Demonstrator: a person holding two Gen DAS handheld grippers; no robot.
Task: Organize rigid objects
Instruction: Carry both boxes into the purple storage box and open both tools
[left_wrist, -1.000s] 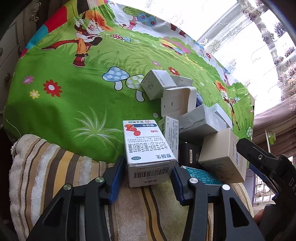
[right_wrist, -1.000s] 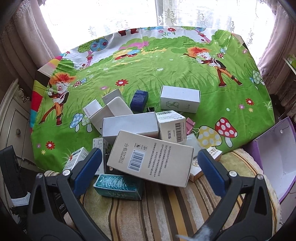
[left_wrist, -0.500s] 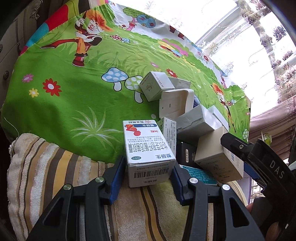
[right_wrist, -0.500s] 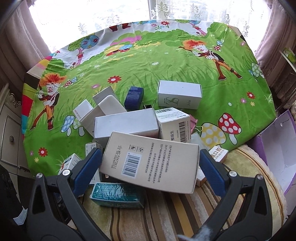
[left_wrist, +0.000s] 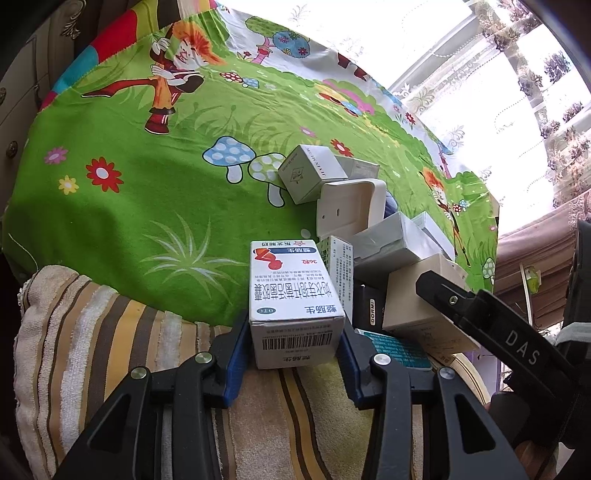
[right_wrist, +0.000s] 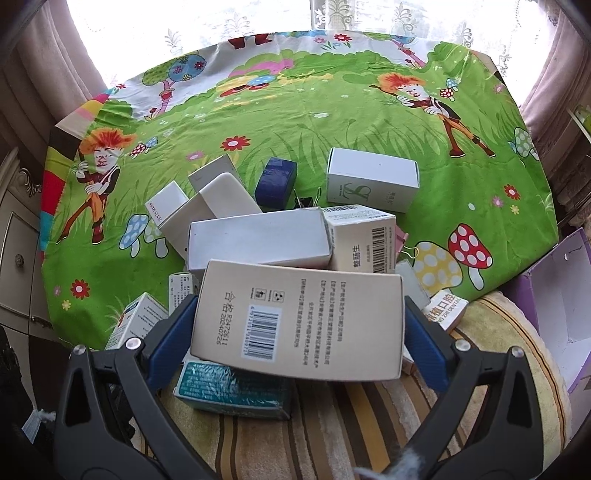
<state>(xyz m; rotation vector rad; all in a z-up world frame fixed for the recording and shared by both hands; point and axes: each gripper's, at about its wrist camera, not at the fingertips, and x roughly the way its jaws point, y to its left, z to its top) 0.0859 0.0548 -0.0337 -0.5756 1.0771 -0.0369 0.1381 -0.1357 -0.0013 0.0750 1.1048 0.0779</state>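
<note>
The left hand-held gripper (left_wrist: 293, 341) has just been closing, and its blue pads now sit flush against both sides of the white-and-blue medicine box (left_wrist: 293, 295). The right hand-held gripper (right_wrist: 297, 334) straddles the large beige carton (right_wrist: 299, 321), its pads at or touching the carton's short ends; whether they press cannot be told.

Step in hand, as judged: picking, both boxes gripped or nearly so, neither yet carried off. The next move calls for a straight lift of each box clear of the heap before any sideways travel.

Location, taking the beige carton as landmark: it lies tilted atop the heap, its near edge over a teal box (right_wrist: 232, 387) on the striped towel (right_wrist: 332, 435). The medicine box stands to the carton's left, at the heap's edge where the towel meets the green cartoon cloth (right_wrist: 332, 122).

Behind the carton lies a long grey-white box (right_wrist: 258, 240), with a barcoded white box (right_wrist: 360, 240) at its right end. Farther back are a dark blue box (right_wrist: 277, 181) and a white box with a green logo (right_wrist: 371, 177). Right of the carton stands an open purple box (right_wrist: 554, 295), a likely receptacle.

Obstructions: the carton rests on neighbours, so lifting may shift them. A narrow printed box (left_wrist: 340, 273) and a black box (left_wrist: 371, 306) crowd the medicine box's right side. The two tools work close together.
</note>
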